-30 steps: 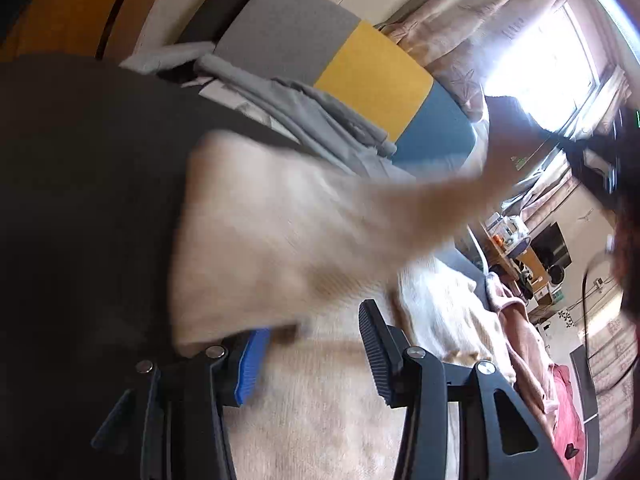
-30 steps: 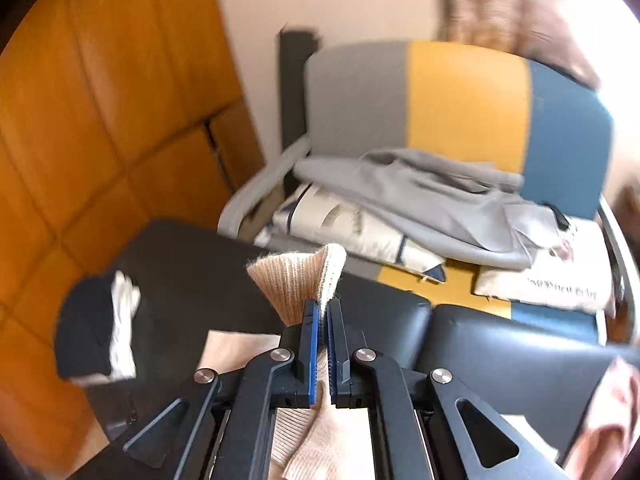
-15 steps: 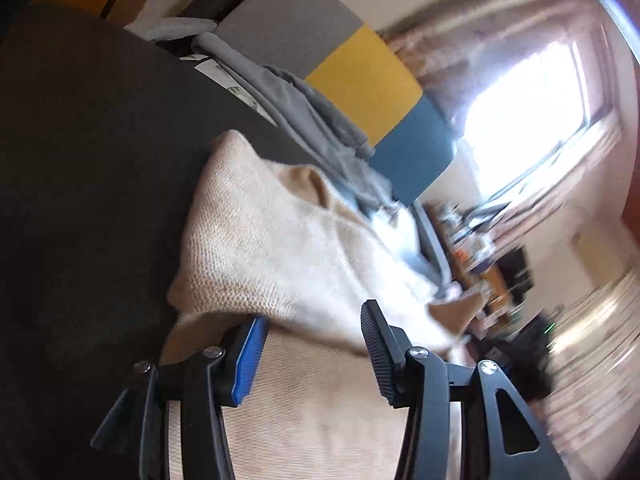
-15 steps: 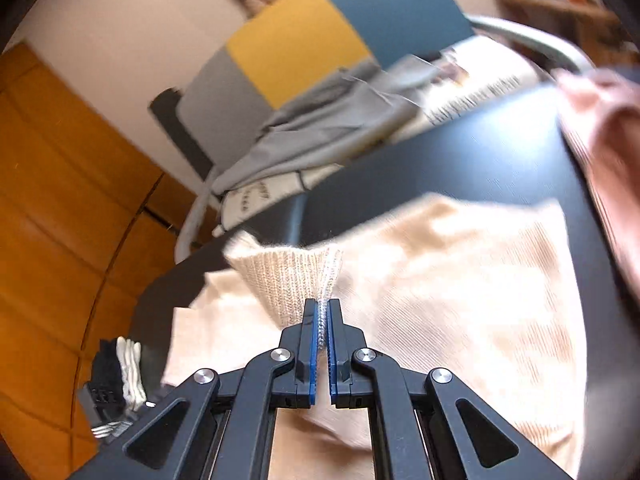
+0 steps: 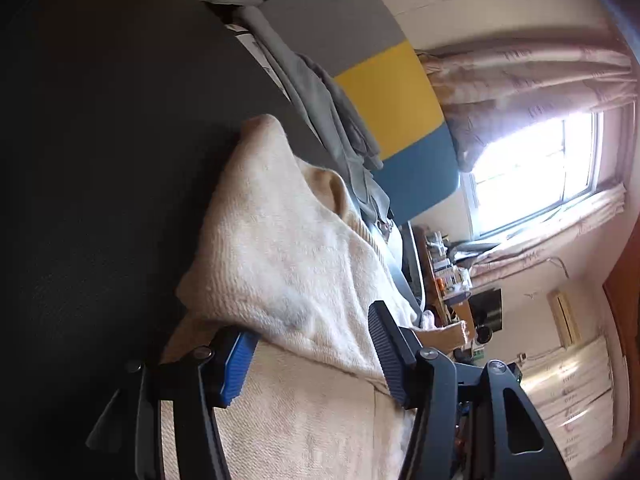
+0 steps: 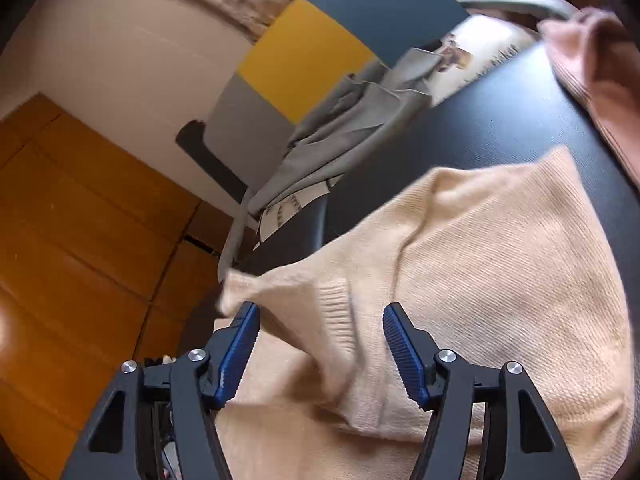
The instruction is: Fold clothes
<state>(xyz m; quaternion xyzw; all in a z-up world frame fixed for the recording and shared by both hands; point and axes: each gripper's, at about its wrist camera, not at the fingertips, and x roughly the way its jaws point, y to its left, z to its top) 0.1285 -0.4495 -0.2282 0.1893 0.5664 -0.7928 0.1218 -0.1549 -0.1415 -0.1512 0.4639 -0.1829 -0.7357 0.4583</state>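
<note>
- R gripper (image 6: 320, 356): jaws wide apart, gripping nothing. Ribbed sleeve end (image 6: 320, 320) of the sweater (image 6: 500, 272) lies loose between + just ahead of the pads, touching neither as far as I can tell.
- L gripper (image 5: 312, 352): jaws also spread, nothing pinched. Sweater (image 5: 288, 248) sits between + ahead of the fingers; a folded flap runs across the gap, over a lower layer.
- Sweater loc: on the black surface (image 6: 500, 112), spreading ahead + right of R gripper; ahead of L gripper too, w/ bare black surface to its left.
- Done so far (judgement): sleeve looks laid in over the body, so at least one fold is in. Layers doubled near both grippers.
- Left (judgement): shape still lumpy, edges not squared; other side can't be seen, so can't tell if that sleeve is in. Prob. needs smoothing + a final half-fold.
- More laundry waits: pink garment (image 6: 592, 72) far right of R gripper on the surface edge; grey garment (image 6: 344, 132) on the chair (image 6: 320, 48) beyond, ahead of both grippers.
- Overall: early-to-mid on this item, early on the pile.
</note>
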